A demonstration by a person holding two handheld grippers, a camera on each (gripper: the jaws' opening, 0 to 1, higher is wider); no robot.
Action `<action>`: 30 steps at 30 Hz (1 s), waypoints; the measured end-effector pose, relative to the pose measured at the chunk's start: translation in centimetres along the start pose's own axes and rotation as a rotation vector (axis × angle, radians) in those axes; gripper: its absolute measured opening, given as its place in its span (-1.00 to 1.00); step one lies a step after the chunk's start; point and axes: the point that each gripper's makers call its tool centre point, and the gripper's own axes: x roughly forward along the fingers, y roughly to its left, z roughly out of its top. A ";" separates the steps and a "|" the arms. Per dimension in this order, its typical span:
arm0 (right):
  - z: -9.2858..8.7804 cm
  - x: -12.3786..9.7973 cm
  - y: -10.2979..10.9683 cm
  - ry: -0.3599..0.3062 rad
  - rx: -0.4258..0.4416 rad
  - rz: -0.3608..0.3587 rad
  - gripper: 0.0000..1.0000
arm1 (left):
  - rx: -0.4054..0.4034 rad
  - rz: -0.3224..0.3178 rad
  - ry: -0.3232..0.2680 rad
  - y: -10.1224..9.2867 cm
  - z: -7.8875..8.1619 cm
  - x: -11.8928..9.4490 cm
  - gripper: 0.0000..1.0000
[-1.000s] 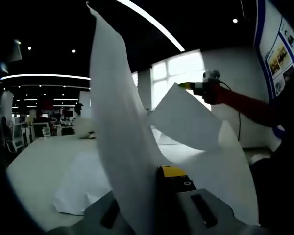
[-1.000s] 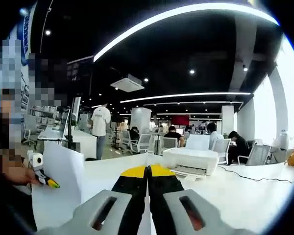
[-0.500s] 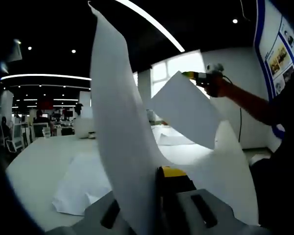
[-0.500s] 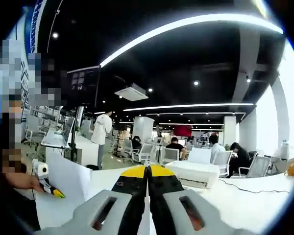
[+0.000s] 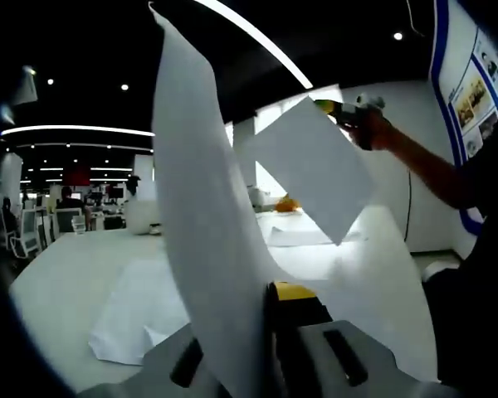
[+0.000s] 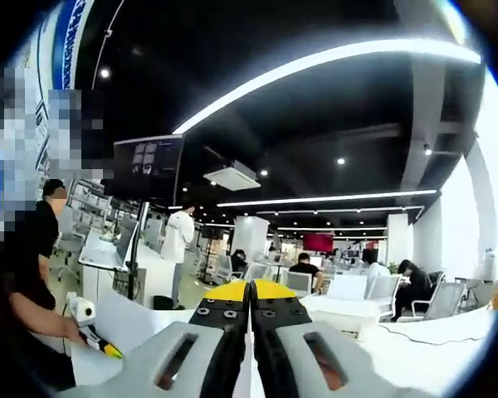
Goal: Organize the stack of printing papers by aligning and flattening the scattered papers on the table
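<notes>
In the left gripper view my left gripper (image 5: 271, 297) is shut on a tall white sheet (image 5: 201, 207) that curls up past the top of the picture. The right gripper (image 5: 342, 110) comes in at the upper right, held by a hand, with a second white sheet (image 5: 309, 168) hanging from it by a corner, clear of the table. More loose sheets (image 5: 137, 319) lie spread on the white table (image 5: 58, 278). In the right gripper view my right gripper (image 6: 250, 290) is shut on the thin edge of its sheet. The left gripper (image 6: 90, 330) sits low on the left with paper (image 6: 145, 332).
A white printer (image 6: 342, 311) stands on the table ahead in the right gripper view, with a cable (image 6: 436, 323) to its right. People sit at desks and chairs behind. A person's sleeve and body (image 5: 473, 274) stand at the right of the left gripper view.
The right gripper has risen with its sheet, which now hangs higher and clear of the pile. The left gripper and its curled sheet have stayed put.
</notes>
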 end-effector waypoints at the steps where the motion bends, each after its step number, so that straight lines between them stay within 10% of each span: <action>1: 0.3 0.0 0.2 -0.006 -0.002 0.004 -1.00 | 0.000 0.001 0.000 0.0 0.0 0.0 -0.87; 30: 4.9 0.5 7.0 -0.127 0.025 0.158 -1.00 | -0.009 -0.019 -0.004 -0.1 0.0 0.0 -0.86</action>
